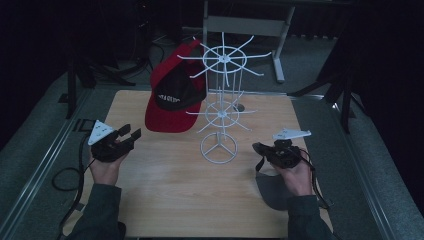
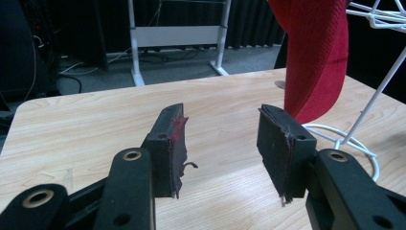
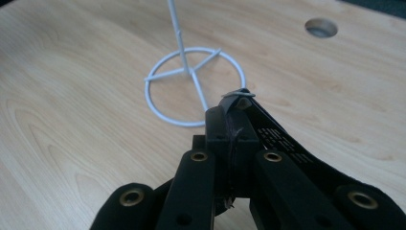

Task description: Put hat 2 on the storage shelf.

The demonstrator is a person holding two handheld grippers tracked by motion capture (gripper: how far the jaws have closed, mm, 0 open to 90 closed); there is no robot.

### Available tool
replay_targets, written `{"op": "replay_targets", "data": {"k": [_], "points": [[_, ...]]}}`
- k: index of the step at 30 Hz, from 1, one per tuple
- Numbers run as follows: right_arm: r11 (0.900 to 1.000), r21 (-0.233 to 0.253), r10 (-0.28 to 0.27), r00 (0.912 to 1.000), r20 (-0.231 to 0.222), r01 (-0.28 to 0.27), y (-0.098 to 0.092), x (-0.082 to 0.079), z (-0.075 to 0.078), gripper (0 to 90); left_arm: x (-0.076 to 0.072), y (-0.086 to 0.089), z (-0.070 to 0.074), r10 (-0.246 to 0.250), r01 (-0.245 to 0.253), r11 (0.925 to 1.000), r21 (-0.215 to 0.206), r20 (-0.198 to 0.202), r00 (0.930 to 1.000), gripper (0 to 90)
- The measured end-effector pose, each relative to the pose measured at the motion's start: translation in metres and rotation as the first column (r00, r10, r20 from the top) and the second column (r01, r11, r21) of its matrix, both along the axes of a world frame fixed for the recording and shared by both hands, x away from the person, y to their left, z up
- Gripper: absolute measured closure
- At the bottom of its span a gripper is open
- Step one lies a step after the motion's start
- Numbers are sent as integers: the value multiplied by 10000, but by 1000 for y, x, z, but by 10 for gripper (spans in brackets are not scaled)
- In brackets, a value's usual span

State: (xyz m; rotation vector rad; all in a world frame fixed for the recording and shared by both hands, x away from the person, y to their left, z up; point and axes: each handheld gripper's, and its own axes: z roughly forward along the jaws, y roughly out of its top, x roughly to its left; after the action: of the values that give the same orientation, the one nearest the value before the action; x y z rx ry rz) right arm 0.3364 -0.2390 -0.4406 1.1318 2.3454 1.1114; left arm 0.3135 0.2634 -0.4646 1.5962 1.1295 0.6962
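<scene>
Right gripper clamped on dark cap's strap beside white rack, left gripper held open w/ nothing between, red cap hung on rack.

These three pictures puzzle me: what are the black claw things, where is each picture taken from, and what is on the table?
A person sits at a wooden table and holds a hand-operated two-jaw gripper in each hand; no robot arm is involved. The high view looks down from above the person: the left gripper is at the left, the right gripper at the right.

The other two pictures come from small cameras that ride on the grippers and look along their jaws. The left gripper view shows its jaws wide apart with nothing between them. The right gripper view shows jaws pressed together on a black strap with a small metal end; it seems to belong to the dark cap lying under that hand.

In the middle stands a white wire rack with hooks. A red and black cap hangs from it.
</scene>
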Motion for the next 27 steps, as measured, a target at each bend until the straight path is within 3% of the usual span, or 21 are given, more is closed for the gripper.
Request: {"op": "replay_targets", "data": {"k": [13, 27], "points": [[9975, 713, -75, 9978, 655, 28, -13, -4, 28, 897, -1, 0, -1, 48, -48, 10000, 2, -14, 10000, 531], [9935, 1141, -98, 9913, 1314, -53, -20, -4, 56, 898, 0, 0, -2, 56, -56, 10000, -11, -22, 10000, 531]]}}
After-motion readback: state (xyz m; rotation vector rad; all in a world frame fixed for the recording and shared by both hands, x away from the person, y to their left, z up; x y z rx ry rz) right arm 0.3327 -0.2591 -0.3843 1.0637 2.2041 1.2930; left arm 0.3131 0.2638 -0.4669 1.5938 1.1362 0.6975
